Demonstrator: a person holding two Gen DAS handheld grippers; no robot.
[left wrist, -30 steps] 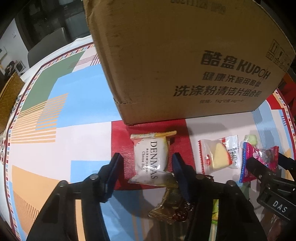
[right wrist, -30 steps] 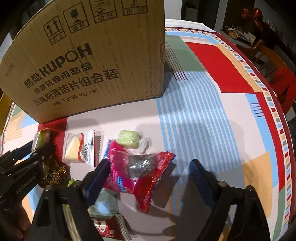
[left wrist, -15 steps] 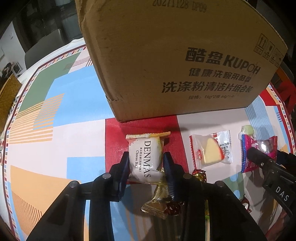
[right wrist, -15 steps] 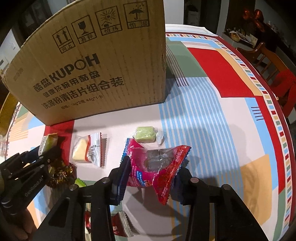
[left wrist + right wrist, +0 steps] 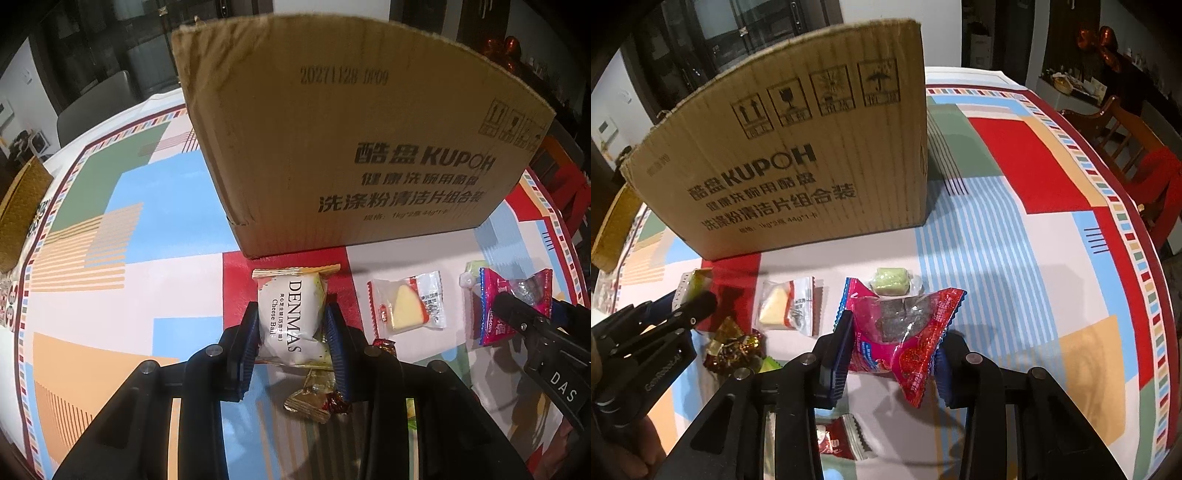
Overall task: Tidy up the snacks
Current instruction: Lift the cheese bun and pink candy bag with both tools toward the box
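The left gripper [image 5: 291,328] has just closed on the white Denmas cheese-ball packet [image 5: 290,319], its long axis pointing at the cardboard box [image 5: 354,147] close ahead. The right gripper [image 5: 892,354] has just clamped the red snack bag [image 5: 905,332], lying crosswise, corner drooping. A cheese wedge packet [image 5: 408,304] lies between them on the patterned tablecloth [image 5: 129,266].
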